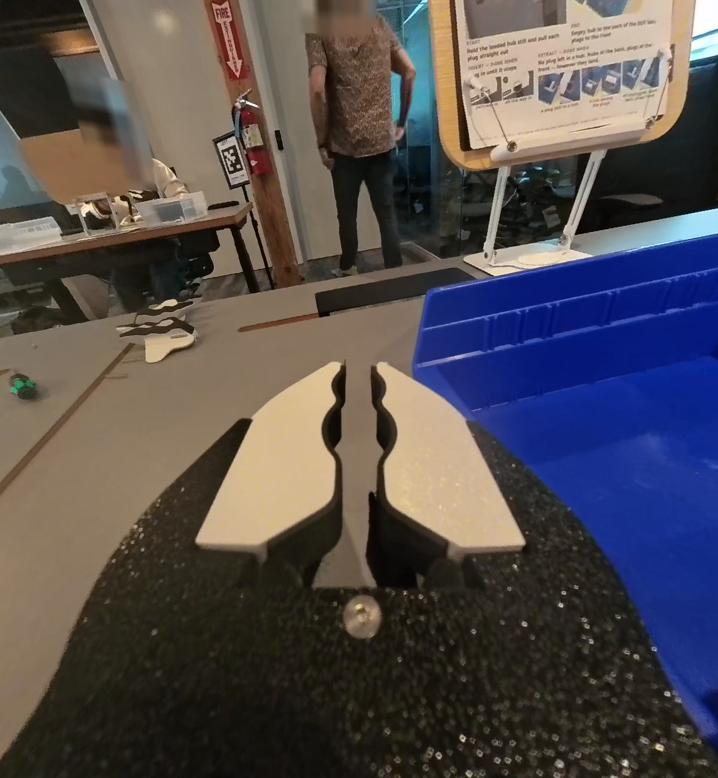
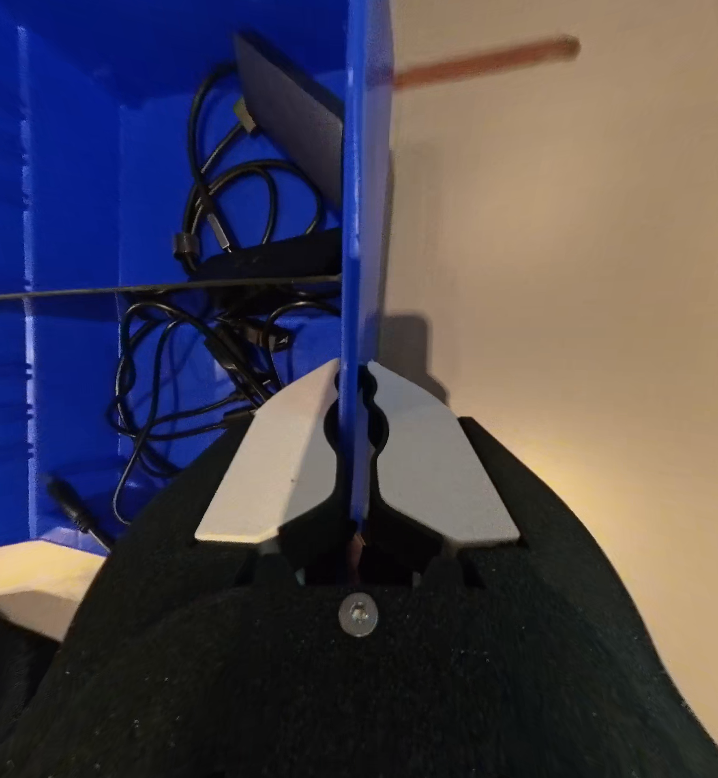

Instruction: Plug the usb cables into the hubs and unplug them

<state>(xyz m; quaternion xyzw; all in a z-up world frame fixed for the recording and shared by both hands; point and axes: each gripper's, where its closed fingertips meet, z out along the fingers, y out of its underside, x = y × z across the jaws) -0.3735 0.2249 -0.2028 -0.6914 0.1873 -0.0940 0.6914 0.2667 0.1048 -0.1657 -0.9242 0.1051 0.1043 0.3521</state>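
Note:
A blue plastic bin (image 2: 75, 168) holds tangled black USB cables (image 2: 222, 202) and dark hubs: one flat grey hub (image 2: 281, 109) leans on the bin's wall, and a black hub (image 2: 273, 257) lies below it. A thin black divider (image 2: 96, 291) crosses the bin. My right gripper (image 2: 353, 372) is shut on the bin's right wall (image 2: 363, 210), one finger inside and one outside. In the left wrist view the bin (image 1: 601, 421) stands to the right. My left gripper (image 1: 358, 370) is beside its left wall, over the grey table, jaws nearly together and empty.
On the grey table (image 1: 96, 463) lie a black-and-white striped part (image 1: 159, 332) and a small green-and-black item (image 1: 22, 385) to the far left. A black pad (image 1: 391, 290) and an instruction board on a white stand (image 1: 559, 84) are behind. A person (image 1: 357, 126) stands beyond.

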